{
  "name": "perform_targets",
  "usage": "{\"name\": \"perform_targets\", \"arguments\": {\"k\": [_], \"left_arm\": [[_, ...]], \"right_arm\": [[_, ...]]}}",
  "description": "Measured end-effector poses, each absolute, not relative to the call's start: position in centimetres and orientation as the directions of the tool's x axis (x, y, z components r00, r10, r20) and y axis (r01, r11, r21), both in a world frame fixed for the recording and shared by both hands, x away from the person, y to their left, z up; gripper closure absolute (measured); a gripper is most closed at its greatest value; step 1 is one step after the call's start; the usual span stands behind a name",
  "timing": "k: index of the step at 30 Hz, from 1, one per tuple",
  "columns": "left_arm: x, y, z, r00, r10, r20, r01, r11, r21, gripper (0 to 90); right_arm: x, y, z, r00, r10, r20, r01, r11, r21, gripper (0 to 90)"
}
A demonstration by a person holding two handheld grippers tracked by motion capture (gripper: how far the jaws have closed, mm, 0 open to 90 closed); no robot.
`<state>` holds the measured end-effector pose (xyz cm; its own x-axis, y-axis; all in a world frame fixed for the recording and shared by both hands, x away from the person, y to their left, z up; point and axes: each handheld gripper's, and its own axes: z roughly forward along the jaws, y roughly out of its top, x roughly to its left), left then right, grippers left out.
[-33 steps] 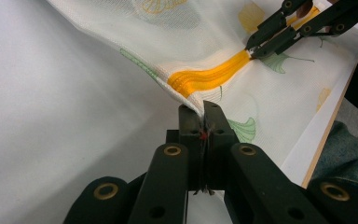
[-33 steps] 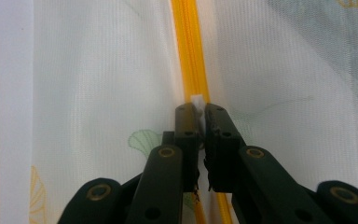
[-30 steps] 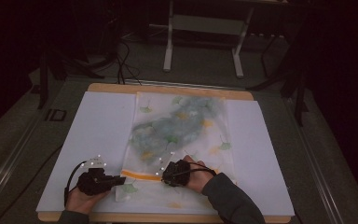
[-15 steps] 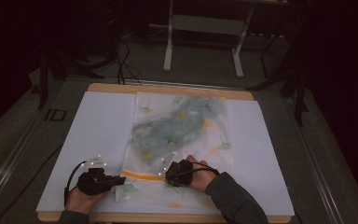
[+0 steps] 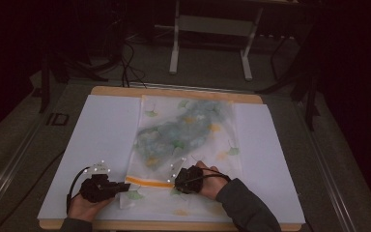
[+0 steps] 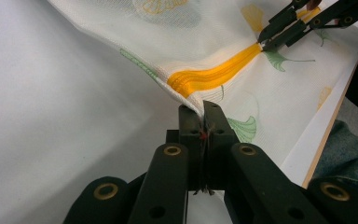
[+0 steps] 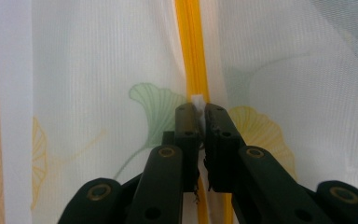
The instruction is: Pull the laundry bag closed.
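At the near edge of the tabletop a mesh bag printed with ginkgo leaves lies flat on a white sheet, something pale and bluish inside it, its orange zipper running across the near end. The left gripper is clamped on the bag's corner at the zipper's left end; in the left gripper view its jaws pinch a fold of mesh just below the zipper. The right gripper is closed on a small white tab, seemingly the zipper pull, at the zipper's right part, as the right gripper view shows.

The risks, as I judge them: the tab is tiny and held only at the jaw tips, so a sideways tug could slip it free. The left grip holds thin mesh, not the zipper tape itself; a hard pull may stretch or tear the weave, or let the corner slide out so that the whole bag drags instead of the slider travelling. Loose mesh beside the teeth could also jam the slider.

Compared with a second ago, little differs: both hands sit at about the same spots, the right one shifted only slightly, and the bag lies as it did.
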<state>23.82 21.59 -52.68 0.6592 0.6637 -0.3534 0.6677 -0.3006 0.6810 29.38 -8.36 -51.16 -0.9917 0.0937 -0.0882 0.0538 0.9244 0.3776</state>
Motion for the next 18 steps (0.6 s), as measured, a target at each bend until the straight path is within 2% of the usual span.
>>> {"name": "perform_targets", "arguments": {"k": [18], "left_arm": [[23.8,21.6,-52.7,0.660,0.663,-0.354,0.667,-0.300,0.682,88.5]], "right_arm": [[29.4,-9.7,-51.1,-0.991,0.106,-0.088,0.066,0.925,0.375,84.7]]}}
